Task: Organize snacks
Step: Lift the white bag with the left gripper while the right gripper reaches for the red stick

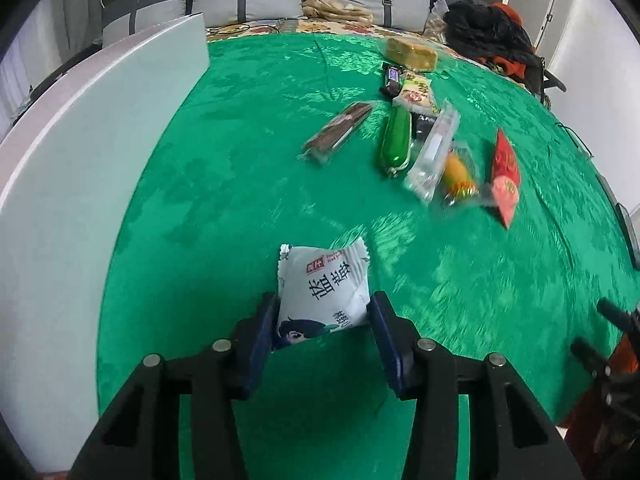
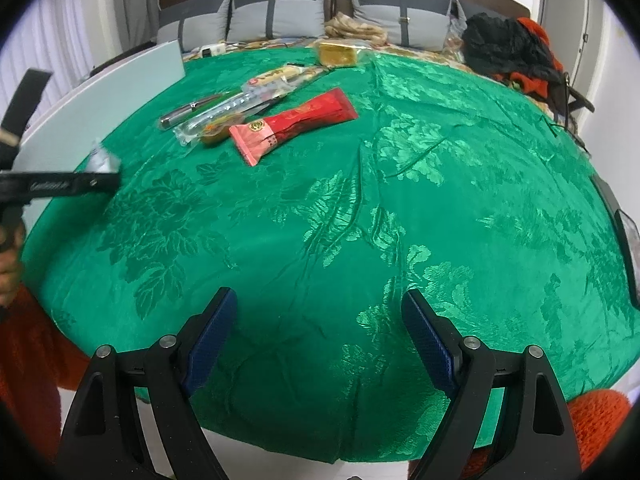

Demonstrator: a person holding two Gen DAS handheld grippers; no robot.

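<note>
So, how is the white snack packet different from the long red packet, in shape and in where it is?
The white snack packet is short and puffy like a pillow; the long red packet is slim and flat. The white one sits between the pads of the left tongs; the red one lies free on the green cloth, untouched. The white one is alone near the white board; the red one lies beside the other snacks. Both are sealed wrappers.

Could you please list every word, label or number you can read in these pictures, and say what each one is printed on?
"蓝莓": large dark characters on the white packet between the left gripper's pads.
Small red logo at that packet's top: too small to read.
Red packet: round gold emblem, print blurred.
Dark bar: white label, unreadable.
Other wrappers in the pile: too blurred to read.
</note>
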